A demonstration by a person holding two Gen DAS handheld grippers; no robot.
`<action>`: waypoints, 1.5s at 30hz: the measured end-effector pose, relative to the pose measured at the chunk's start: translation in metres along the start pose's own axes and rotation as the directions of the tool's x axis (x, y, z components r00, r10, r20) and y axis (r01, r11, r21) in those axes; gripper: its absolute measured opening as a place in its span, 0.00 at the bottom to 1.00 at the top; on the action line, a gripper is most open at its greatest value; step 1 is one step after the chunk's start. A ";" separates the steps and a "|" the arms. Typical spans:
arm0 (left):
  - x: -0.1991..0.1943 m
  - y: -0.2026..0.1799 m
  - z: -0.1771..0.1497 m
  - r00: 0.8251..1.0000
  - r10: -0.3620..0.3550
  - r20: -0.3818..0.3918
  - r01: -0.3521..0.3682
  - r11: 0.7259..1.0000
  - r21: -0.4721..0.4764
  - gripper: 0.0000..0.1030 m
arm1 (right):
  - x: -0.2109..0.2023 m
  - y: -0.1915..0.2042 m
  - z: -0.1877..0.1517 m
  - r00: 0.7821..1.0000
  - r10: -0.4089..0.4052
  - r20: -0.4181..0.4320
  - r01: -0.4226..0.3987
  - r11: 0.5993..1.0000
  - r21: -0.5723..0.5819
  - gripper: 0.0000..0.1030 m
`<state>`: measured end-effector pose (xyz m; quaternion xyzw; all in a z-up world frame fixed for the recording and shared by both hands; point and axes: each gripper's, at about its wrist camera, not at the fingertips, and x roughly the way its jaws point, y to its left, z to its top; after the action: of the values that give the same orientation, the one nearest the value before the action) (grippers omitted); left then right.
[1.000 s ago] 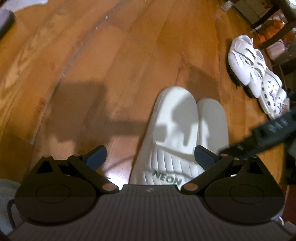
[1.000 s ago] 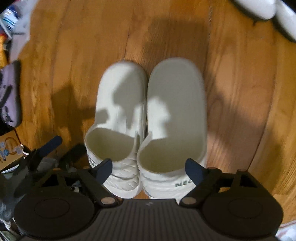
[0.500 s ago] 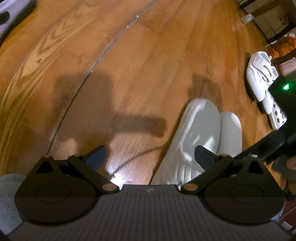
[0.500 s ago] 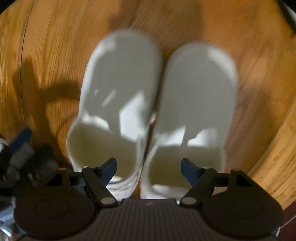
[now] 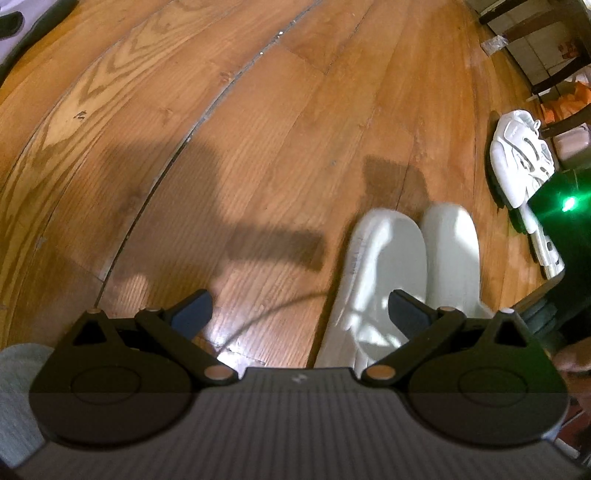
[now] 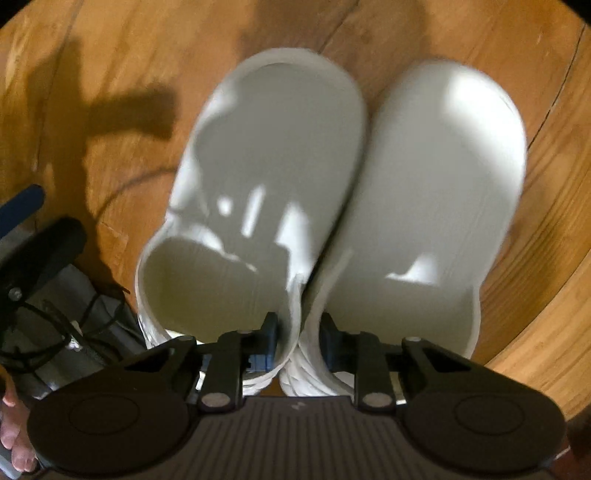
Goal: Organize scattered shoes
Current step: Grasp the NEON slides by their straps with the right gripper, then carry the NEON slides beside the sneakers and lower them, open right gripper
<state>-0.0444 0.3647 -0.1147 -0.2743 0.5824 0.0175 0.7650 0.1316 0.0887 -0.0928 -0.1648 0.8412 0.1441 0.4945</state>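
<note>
Two white slip-on slippers stand side by side on the wooden floor, the left slipper (image 6: 266, 147) and the right slipper (image 6: 436, 177) touching along their inner sides. My right gripper (image 6: 297, 332) is shut on the two inner heel walls, pinching them together, one pad inside each shoe opening. In the left wrist view the pair (image 5: 388, 266) lies at lower right. My left gripper (image 5: 295, 310) hangs open over bare floor, its right finger in front of the left slipper and nothing between its fingers. One of its blue fingertips (image 6: 22, 210) shows at the left edge of the right wrist view.
White sneakers (image 5: 521, 158) and a white clog (image 5: 546, 251) lie in a row at the right, near dark chair legs (image 5: 535, 22). A dark-and-white shoe (image 5: 22, 22) sits at top left. Grey cloth (image 5: 14, 387) is at lower left. A black cable (image 6: 74, 332) trails by the slippers.
My right gripper has come down onto the slippers and shut on their touching inner walls. The left gripper has drifted left, so the pair now sits further right in its view.
</note>
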 end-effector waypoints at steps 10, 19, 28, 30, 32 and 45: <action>0.002 0.003 0.000 1.000 -0.004 0.004 0.004 1.000 -0.016 1.00 | -0.066 -0.063 0.013 0.982 0.058 0.179 -0.073 0.994 0.079 0.17; 0.009 -0.008 0.003 0.998 0.035 0.055 -0.036 0.999 0.012 1.00 | -0.162 -0.144 0.084 0.930 0.052 0.363 -0.122 0.978 0.171 0.17; 0.014 -0.018 0.009 0.993 -0.040 0.113 0.040 0.999 0.006 1.00 | -0.183 -0.238 0.157 0.927 0.028 0.374 -0.157 0.934 0.320 0.25; 0.017 -0.024 0.009 0.992 -0.042 0.117 0.039 0.999 0.026 1.00 | -0.183 -0.247 0.163 0.924 0.020 0.382 -0.161 0.926 0.341 0.31; 0.020 -0.028 0.008 0.993 -0.046 0.113 0.042 0.998 0.039 1.00 | -0.183 -0.255 0.165 0.917 0.025 0.399 -0.179 0.918 0.353 0.45; 0.026 -0.020 -0.001 0.991 -0.121 0.055 0.122 0.992 -0.015 1.00 | -0.212 -0.205 0.088 0.653 -0.025 0.757 -0.192 0.961 0.198 0.79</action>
<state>-0.0302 0.3393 -0.1302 -0.3155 0.5436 -0.0165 0.7777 0.3839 -0.0328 0.0355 0.0155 0.5785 0.1104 0.8080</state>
